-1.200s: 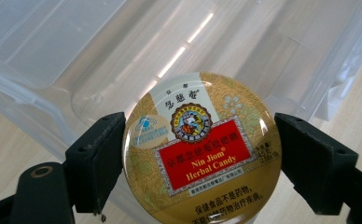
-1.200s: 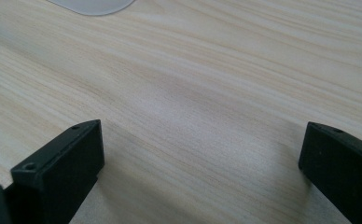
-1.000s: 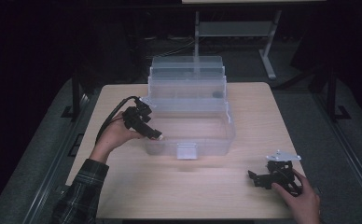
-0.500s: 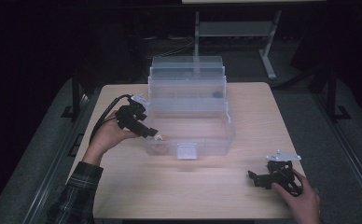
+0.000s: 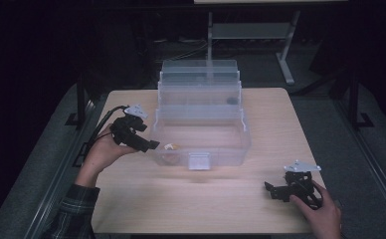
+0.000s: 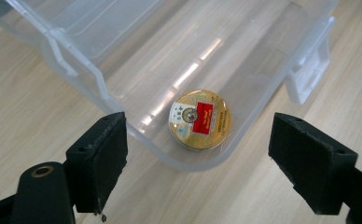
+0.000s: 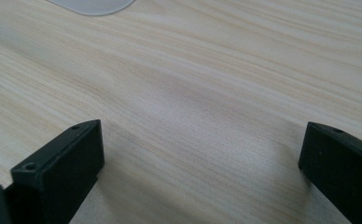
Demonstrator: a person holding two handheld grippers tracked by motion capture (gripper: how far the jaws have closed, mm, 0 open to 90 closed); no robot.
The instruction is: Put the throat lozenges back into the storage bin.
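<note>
A clear plastic box [image 5: 201,130] with its lid tipped up behind it stands mid-table. A small round gold tin with a red label [image 6: 200,119] lies flat inside the box's near left corner [image 5: 170,147]. My left gripper [image 5: 151,145] hovers just outside that corner, jaws wide open and empty; in the left gripper view [image 6: 198,163] the tin sits between and beyond the pads, behind the box wall [image 6: 95,84]. My right gripper [image 5: 269,189] rests low over bare wood near the front right, open and empty [image 7: 198,163].
The wooden table [image 5: 146,199] has bare room in front of the box and to its right. The box's front latch [image 5: 199,161] juts toward me. A small dark item [image 5: 231,100] shows through the raised lid. A metal stand [image 5: 285,55] rises behind the table.
My left gripper has drawn back leftward from over the box's near left corner to just outside its wall. The right gripper has stayed put.
</note>
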